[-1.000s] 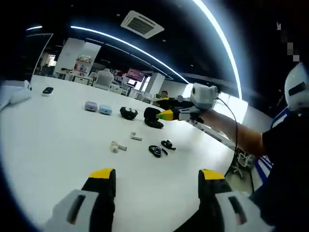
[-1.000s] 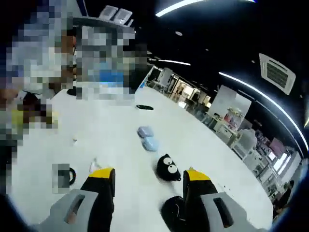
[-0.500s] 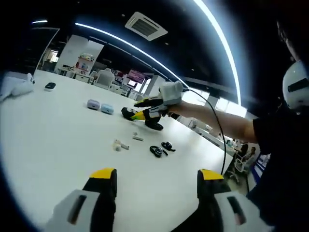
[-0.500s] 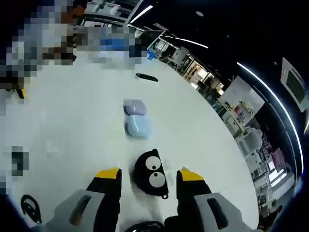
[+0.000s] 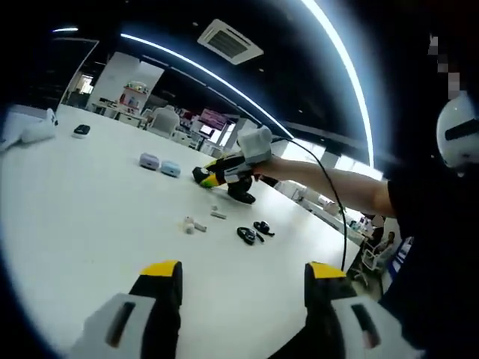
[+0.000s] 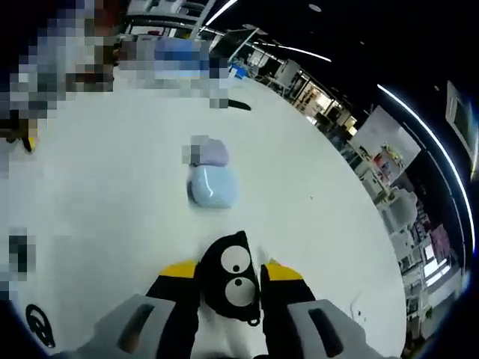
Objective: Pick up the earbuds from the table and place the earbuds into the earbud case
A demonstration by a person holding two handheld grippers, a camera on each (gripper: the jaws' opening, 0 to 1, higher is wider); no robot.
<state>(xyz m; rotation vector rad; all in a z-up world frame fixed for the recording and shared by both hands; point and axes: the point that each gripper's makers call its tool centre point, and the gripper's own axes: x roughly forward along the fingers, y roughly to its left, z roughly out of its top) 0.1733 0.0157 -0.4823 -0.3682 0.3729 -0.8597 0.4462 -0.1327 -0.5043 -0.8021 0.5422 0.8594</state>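
- Your right tongs [image 6: 228,273] are pinching the black case with googly eyes [image 6: 233,283], one yellow-tipped jaw on each side of it, down on the white tabletop [image 6: 112,179].
- In the left gripper view you can see the same thing from across the tabletop: the right tongs [image 5: 212,177] sit over that black case [image 5: 200,176], with your arm trailing a cable behind them.
- Your left tongs [image 5: 243,280] are spread wide, holding nothing, hanging above bare tabletop [image 5: 75,209].
- The earbuds are loose on the tabletop: a white pair [image 5: 191,224], one more white bud [image 5: 218,215] just beyond, and two black ear-hook buds [image 5: 253,232] to the right of those.
- A light blue case [image 6: 212,186] and a lilac case [image 6: 212,153] sit touching each other, just past the black one in the right gripper view.
- There's another dark case [image 5: 242,196] just beside the right tongs.
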